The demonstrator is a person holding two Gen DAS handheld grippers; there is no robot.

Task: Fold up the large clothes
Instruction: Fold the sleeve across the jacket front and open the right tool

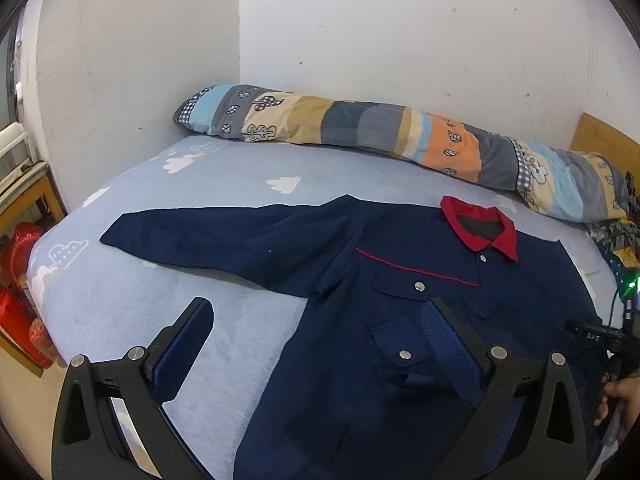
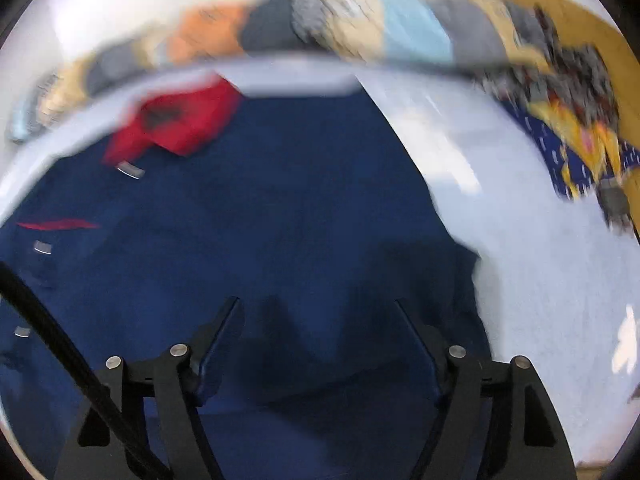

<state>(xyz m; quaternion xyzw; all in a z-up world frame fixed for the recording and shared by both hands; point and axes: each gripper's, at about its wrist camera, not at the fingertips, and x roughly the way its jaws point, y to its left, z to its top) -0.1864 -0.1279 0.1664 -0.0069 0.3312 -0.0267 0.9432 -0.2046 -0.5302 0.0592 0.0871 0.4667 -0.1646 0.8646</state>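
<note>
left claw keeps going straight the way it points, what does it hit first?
Likely the navy shirt, around its chest pockets, lying flat on the bed. The left claw is open; depth is unclear.

The whole view is smeared by motion blur. The right tool [image 2: 318, 312] hangs over a dark blue shirt [image 2: 260, 220], its two black fingers [image 2: 218, 332] spread wide with nothing clamped between them. The shirt lies on a pale blue bed [image 2: 540, 260], its red collar [image 2: 180, 120] up and to the left. A patchwork quilt [image 2: 280, 24] runs along the bed's far edge by a white wall [image 2: 120, 8]. A black cable [image 2: 60, 344] crosses the lower left.
</note>
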